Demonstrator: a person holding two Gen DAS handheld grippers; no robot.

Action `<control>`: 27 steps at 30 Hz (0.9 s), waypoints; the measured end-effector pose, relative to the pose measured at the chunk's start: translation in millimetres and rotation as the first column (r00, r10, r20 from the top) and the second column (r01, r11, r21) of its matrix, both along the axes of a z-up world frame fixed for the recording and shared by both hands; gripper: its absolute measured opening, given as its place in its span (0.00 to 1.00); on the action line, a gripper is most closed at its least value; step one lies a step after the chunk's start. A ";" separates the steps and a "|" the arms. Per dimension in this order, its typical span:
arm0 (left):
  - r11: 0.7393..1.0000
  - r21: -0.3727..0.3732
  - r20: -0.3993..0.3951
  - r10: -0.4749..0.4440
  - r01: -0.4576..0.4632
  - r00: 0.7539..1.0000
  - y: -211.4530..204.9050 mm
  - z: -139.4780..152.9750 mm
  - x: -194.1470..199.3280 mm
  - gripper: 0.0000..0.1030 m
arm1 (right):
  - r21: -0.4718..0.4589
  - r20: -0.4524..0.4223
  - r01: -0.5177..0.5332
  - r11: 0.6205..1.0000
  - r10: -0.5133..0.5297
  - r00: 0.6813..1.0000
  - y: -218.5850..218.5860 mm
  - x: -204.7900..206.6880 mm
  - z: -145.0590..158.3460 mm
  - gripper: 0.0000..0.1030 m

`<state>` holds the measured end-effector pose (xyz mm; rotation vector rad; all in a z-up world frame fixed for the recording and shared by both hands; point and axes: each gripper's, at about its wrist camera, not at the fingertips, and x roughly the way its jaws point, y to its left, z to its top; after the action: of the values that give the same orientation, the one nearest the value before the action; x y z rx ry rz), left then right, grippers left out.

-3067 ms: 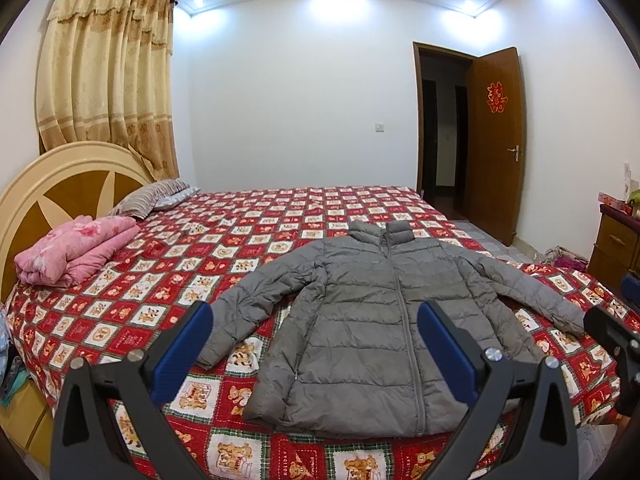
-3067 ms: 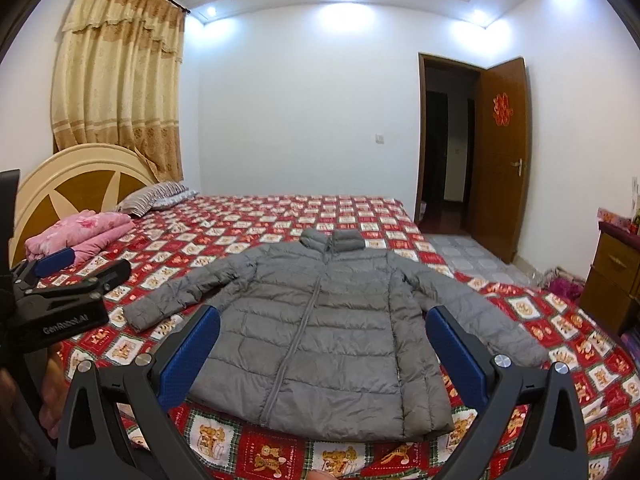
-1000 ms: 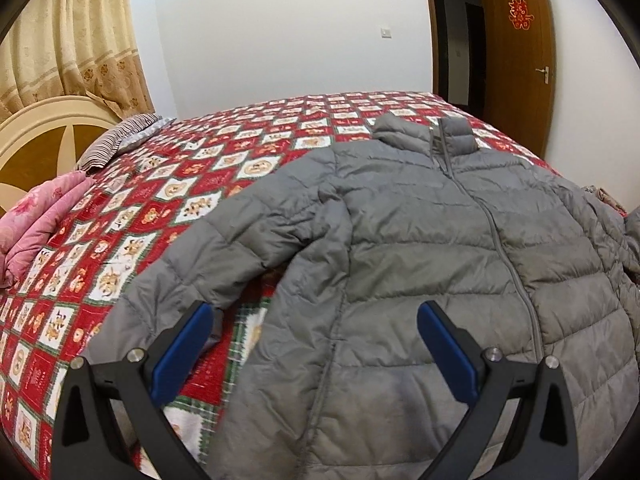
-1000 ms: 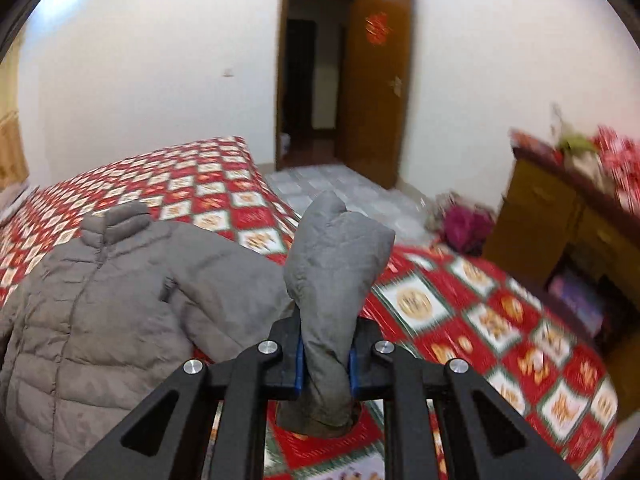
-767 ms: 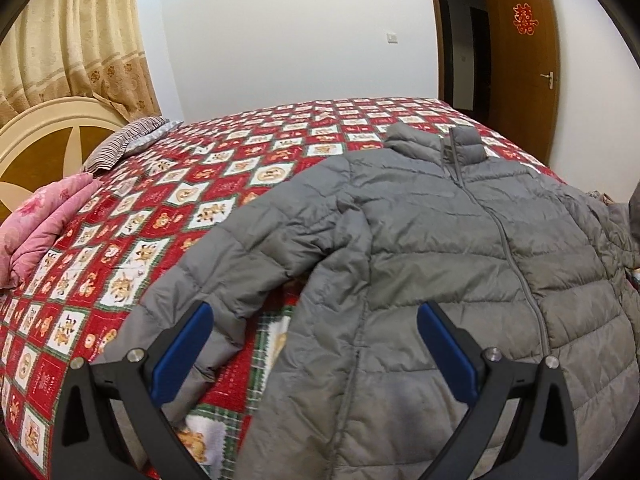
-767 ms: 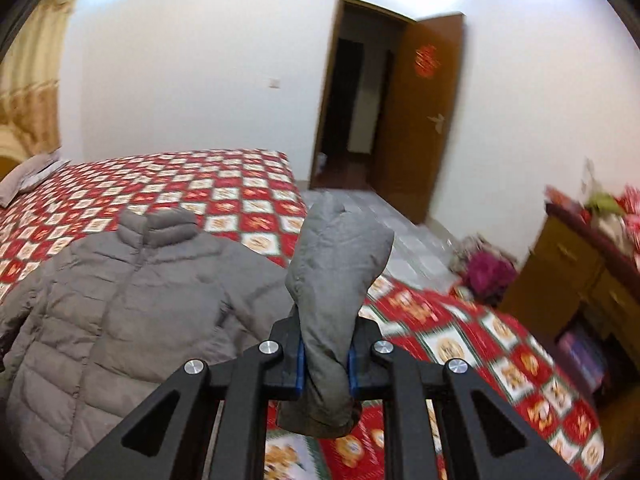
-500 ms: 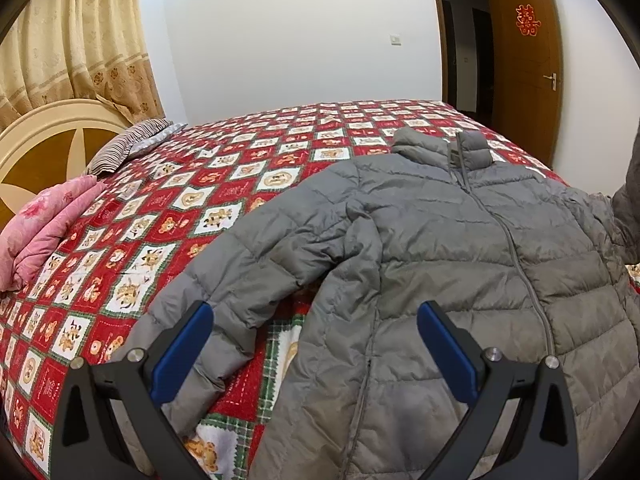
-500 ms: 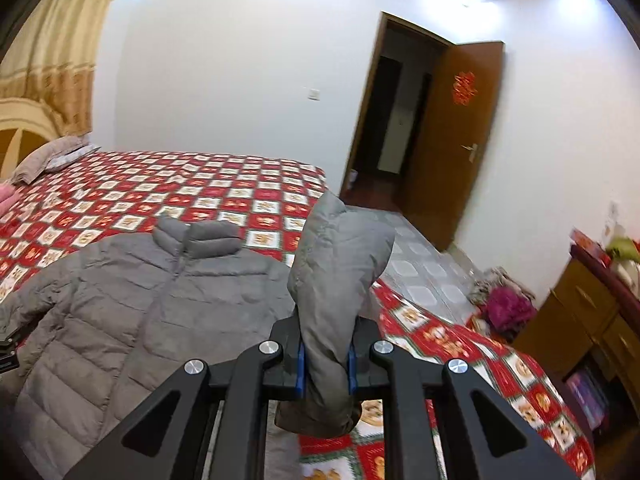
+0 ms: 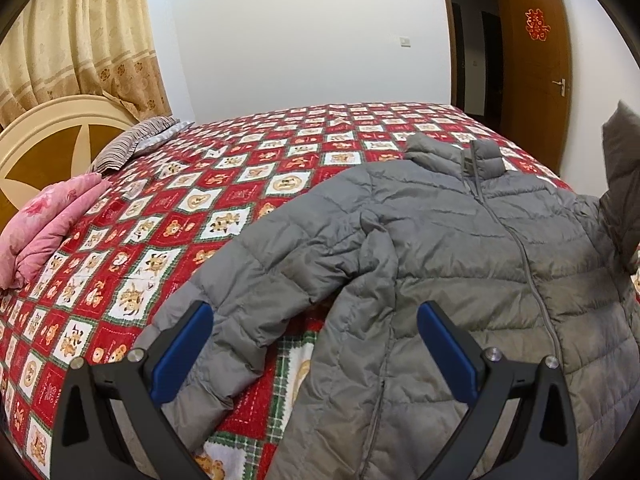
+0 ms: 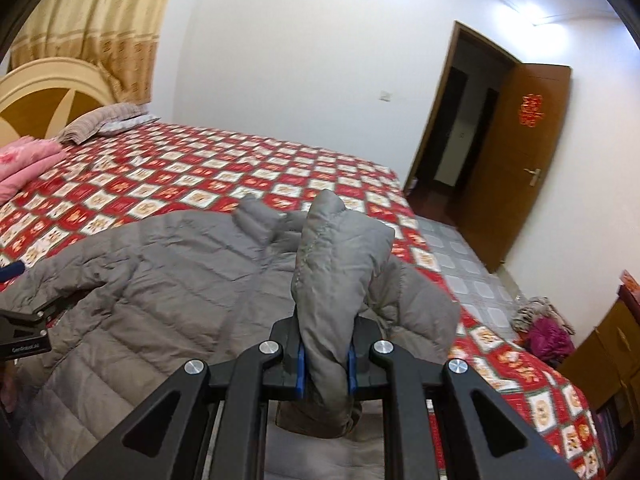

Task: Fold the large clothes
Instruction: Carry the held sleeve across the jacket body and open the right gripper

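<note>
Right claw (image 10: 323, 362) is clenched on the cuff of one sleeve (image 10: 336, 280) of the grey jacket (image 10: 160, 292). This sleeve stands up between the two blue pads in the lower middle of the right wrist frame, and its end rises above the claw. In the left wrist frame the same raised sleeve (image 9: 622, 184) appears at the right edge, lifted off the bed.

Left claw (image 9: 316, 356) is released, with its jaws wide apart in the lower part of its frame, and it holds nothing. It hangs over the other sleeve (image 9: 248, 300), which lies flat on the bed and reaches toward the lower left of the frame. I cannot tell if the blue pads touch the cloth.

The jacket lies spread on the bed (image 9: 248, 160) with the zipper side up and the collar pointing to the far end. A red checked quilt with small bear pictures covers the bed. A folded pink blanket (image 9: 44, 224) rests at the left edge, near the headboard (image 9: 48, 136), and a striped pillow (image 9: 128, 144) is behind it. A brown door (image 10: 516, 160) stands open at the right.
</note>
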<state>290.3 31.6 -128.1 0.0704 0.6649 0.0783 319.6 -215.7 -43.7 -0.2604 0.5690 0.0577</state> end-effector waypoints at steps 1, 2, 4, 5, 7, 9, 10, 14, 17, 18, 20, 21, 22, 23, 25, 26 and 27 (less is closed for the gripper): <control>1.000 -0.001 -0.001 0.001 -0.001 1.000 0.5 -0.2 0.8 1.00 | -0.002 -0.003 -0.008 1.000 0.008 1.000 5.3 1.9 -3.5 0.14; 1.000 0.000 -0.003 0.004 -0.004 1.000 1.4 -0.5 1.2 1.00 | -0.005 -0.008 -0.021 1.000 0.021 1.000 14.4 4.4 -9.0 0.14; 1.000 -0.001 -0.006 0.008 -0.008 1.000 3.3 -2.1 2.2 1.00 | -0.005 -0.016 -0.037 0.999 0.037 0.999 25.2 7.5 -17.1 0.14; 1.000 0.000 -0.009 0.012 -0.012 1.000 4.4 -3.5 2.9 1.00 | -0.003 -0.021 -0.046 0.999 0.046 0.999 30.5 9.0 -21.9 0.14; 1.000 0.003 -0.015 0.020 -0.020 1.000 5.9 -6.3 5.3 1.00 | -0.001 -0.030 -0.056 0.998 0.056 0.998 39.0 9.6 -29.7 0.14; 1.000 0.003 -0.020 0.028 -0.028 0.999 6.2 -8.7 8.2 1.00 | 0.002 -0.046 -0.065 0.998 0.065 0.997 46.5 12.6 -39.6 0.14; 1.000 0.002 -0.025 0.031 -0.031 0.999 6.2 -10.3 10.2 1.00 | 0.002 -0.054 -0.068 0.998 0.068 0.996 50.9 14.4 -45.5 0.14; 0.999 -0.007 -0.039 0.037 -0.038 0.999 5.8 -14.3 16.6 1.00 | 0.007 -0.091 -0.079 0.997 0.079 0.993 63.0 19.2 -66.7 0.14; 0.999 -0.007 -0.048 0.040 -0.041 0.998 5.3 -16.8 20.5 1.00 | 0.007 -0.110 -0.087 0.996 0.088 0.990 69.9 19.8 -78.5 0.14; 0.999 -0.007 -0.053 0.041 -0.042 0.998 5.1 -17.5 22.1 1.00 | 0.007 -0.117 -0.094 0.996 0.094 0.989 73.9 20.0 -83.0 0.14; 0.999 -0.007 -0.062 0.044 -0.044 0.997 5.8 -18.5 24.4 1.00 | 0.007 -0.128 -0.109 0.994 0.109 0.986 83.5 20.4 -90.9 0.14; 0.999 -0.008 -0.066 0.045 -0.045 0.997 6.2 -18.6 25.7 1.00 | 0.007 -0.130 -0.116 0.993 0.116 0.985 87.9 20.5 -93.7 0.14; 0.999 -0.008 -0.068 0.047 -0.048 0.997 7.4 -18.3 26.3 1.00 | 0.006 -0.133 -0.125 0.992 0.125 0.983 93.1 20.4 -96.7 0.14; 0.999 -0.008 -0.069 0.052 -0.053 0.996 9.0 -17.7 27.6 1.00 | 0.005 -0.136 -0.134 0.991 0.134 0.982 98.2 20.4 -99.6 0.14; 0.998 -0.010 -0.071 0.060 -0.060 0.996 11.9 -17.0 29.1 1.00 | 0.005 -0.143 -0.151 0.989 0.150 0.978 106.3 21.0 -104.6 0.14; 0.998 -0.009 -0.074 0.063 -0.064 0.995 13.3 -17.0 30.6 1.00 | 0.006 -0.146 -0.156 0.988 0.155 0.977 109.6 21.1 -106.7 0.14; 0.998 -0.009 -0.078 0.067 -0.068 0.995 14.0 -17.2 31.5 1.00 | 0.008 -0.151 -0.162 0.987 0.162 0.975 113.2 21.1 -109.4 0.14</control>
<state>321.9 45.6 -145.3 0.0402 0.7450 0.1376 340.7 -102.6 -153.1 -0.3082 0.6980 0.2357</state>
